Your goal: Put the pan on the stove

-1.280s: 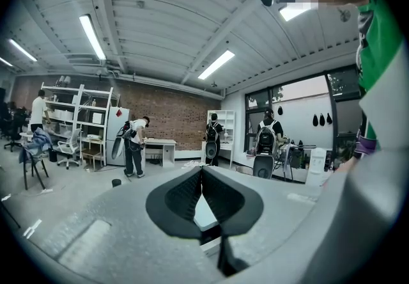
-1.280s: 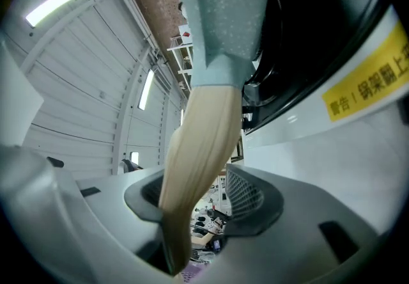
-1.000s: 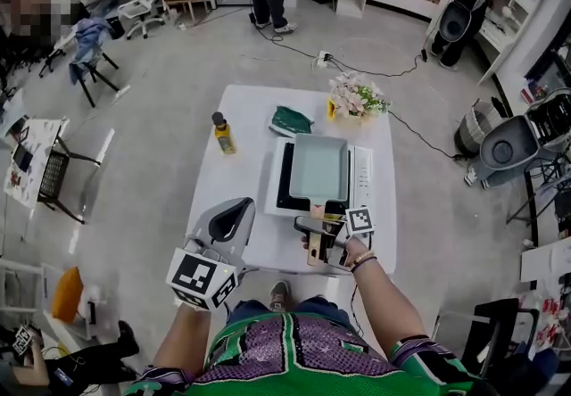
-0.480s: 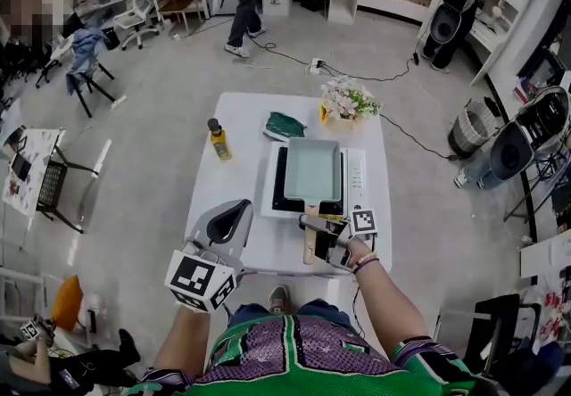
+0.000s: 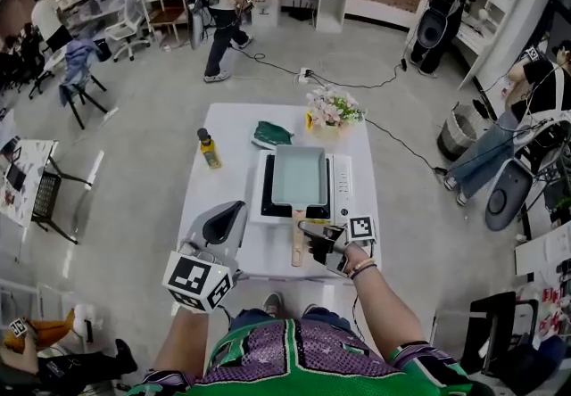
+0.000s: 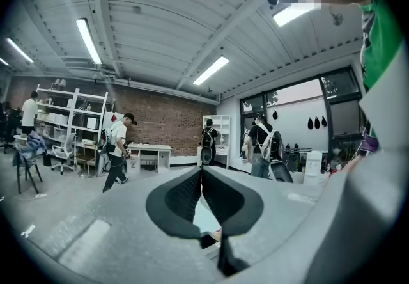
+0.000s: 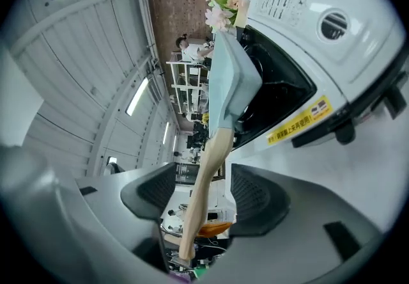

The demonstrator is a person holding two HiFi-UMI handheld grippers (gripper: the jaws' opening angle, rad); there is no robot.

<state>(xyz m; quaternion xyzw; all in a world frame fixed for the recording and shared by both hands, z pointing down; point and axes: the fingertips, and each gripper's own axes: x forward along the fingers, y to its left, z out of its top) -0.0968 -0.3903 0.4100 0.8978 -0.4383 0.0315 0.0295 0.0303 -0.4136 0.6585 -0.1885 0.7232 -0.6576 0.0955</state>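
A pale blue rectangular pan (image 5: pixel 298 176) lies flat on the black top of the white stove (image 5: pixel 342 189) in the middle of the white table (image 5: pixel 219 189). Its wooden handle (image 5: pixel 297 243) points toward me. My right gripper (image 5: pixel 312 238) is at the handle's end. In the right gripper view the handle (image 7: pixel 204 180) runs between the jaws of the right gripper (image 7: pixel 203 196) with a gap on each side, so it is open. The pan (image 7: pixel 230 81) and stove (image 7: pixel 300 27) lie beyond. My left gripper (image 5: pixel 223 223) hovers over the table's front left, shut and empty (image 6: pixel 201 196).
A yellow bottle (image 5: pixel 207 150), a green cloth (image 5: pixel 270 133) and a bunch of flowers (image 5: pixel 330 109) stand at the table's far side. Chairs, shelves, desks and several people are around the room. A cable runs across the floor behind the table.
The pan stays on the stove. My right gripper now sits slightly to the right of the handle's end. The head view has shifted and a person at the back has walked left.
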